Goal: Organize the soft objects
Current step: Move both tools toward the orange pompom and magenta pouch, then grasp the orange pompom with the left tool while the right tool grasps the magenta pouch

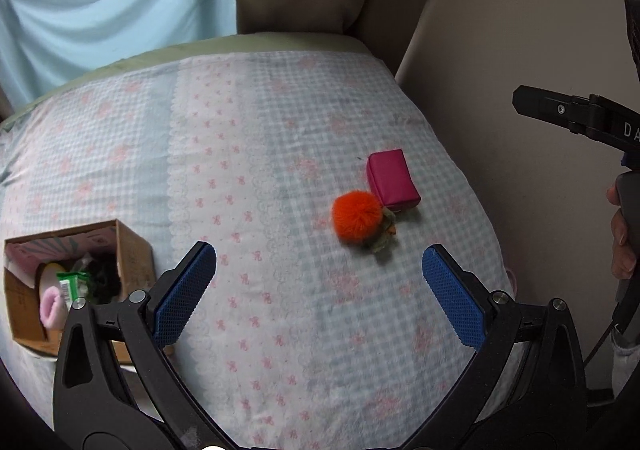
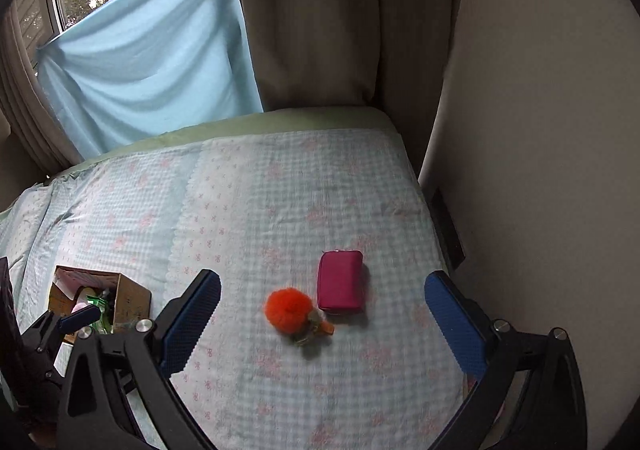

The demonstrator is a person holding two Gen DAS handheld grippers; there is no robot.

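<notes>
Bed (image 2: pixel 248 210) with checked pink-and-blue quilt sitting against curtains and a plain wall; everything is lying on it. Right gripper (image 2: pixel 322 314) is hovering wide open and empty, jaws straddling the orange pom-pom (image 2: pixel 287 308). Using the pom-pom as landmark: the magenta pouch (image 2: pixel 340 280) is touching it on the far right side, and a small greenish charm (image 2: pixel 316 326) is hanging off its near right. Cardboard box (image 2: pixel 120 300), already holding soft items, is sitting well to its left. Left gripper (image 1: pixel 320 290) is also spread wide and empty, nearer the box.

Risks, as I'm judging them:
- fluff compressing, so pads are slipping off it
- closing jaws nudging or pinching the pouch too
- charm snagging quilt fabric on lift
- dangling charm catching the box rim
</notes>
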